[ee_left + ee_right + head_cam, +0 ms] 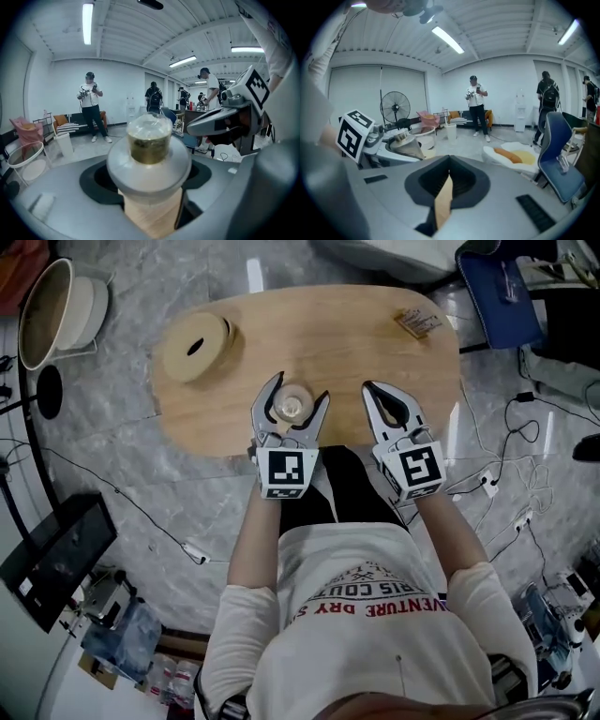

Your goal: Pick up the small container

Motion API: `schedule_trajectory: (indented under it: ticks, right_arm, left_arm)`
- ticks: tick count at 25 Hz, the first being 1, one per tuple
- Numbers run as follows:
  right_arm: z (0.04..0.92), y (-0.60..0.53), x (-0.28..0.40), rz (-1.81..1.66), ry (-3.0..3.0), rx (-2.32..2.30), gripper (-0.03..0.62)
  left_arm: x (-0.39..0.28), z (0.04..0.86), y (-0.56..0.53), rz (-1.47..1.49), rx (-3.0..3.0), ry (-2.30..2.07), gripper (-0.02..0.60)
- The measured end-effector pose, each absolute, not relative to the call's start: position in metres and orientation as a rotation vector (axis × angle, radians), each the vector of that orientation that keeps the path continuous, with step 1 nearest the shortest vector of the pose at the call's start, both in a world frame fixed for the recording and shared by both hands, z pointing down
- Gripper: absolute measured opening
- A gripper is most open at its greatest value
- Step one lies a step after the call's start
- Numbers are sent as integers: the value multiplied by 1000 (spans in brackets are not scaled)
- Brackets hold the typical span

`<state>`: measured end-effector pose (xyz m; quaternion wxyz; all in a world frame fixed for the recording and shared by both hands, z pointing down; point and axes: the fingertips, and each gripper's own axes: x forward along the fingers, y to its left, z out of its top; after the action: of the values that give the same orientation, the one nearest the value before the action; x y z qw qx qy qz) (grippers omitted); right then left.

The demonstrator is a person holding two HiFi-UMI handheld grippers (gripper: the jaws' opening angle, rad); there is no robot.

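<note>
**A:** What's biggest here?

**B:** The oval wooden counter (375,343), filling the upper middle of the head view. In the upper left part of it lies a round wooden disc (195,348) with a dark hole in its middle.

**A:** And the tools?

**B:** Both are at the lower edge of the counter, side by side. The left hand-held gripper (300,392) sits just left of the frame's centre. Its jaws curve round a small container (292,406) and close against its sides. The right hand-held gripper (373,390) is just right of centre, with its jaws drawn together and nothing between them. In its own view (443,197) only a thin sliver of the wood shows through the gap.

**A:** Where exactly is the container?

**B:** In the middle of the left gripper view, the small container (150,140) stands upright between the grey jaws. It has clear walls, a clear top and a wide pale rim lower down, and wood grain shows beneath it. I can't tell whether it is lifted off the counter.

**A:** Anything smaller?

**B:** A little brown packet (418,322) lies near the upper right end of the counter, well apart from both tools.
</note>
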<state>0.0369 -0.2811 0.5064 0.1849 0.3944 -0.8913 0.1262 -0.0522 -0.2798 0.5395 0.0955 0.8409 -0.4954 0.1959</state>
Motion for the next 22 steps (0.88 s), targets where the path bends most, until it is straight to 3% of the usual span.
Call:
schedule_trajectory:
  ticks: [13, 22]
  right_arm:
    - [342, -276, 36, 200, -2689, 1168, 8]
    - [272, -265, 50, 7, -2801, 1201, 6]
  left_arm:
    - [-51, 344, -260, 502, 2688, -1581, 339]
    - [-42, 274, -248, 413, 2789, -1612, 339]
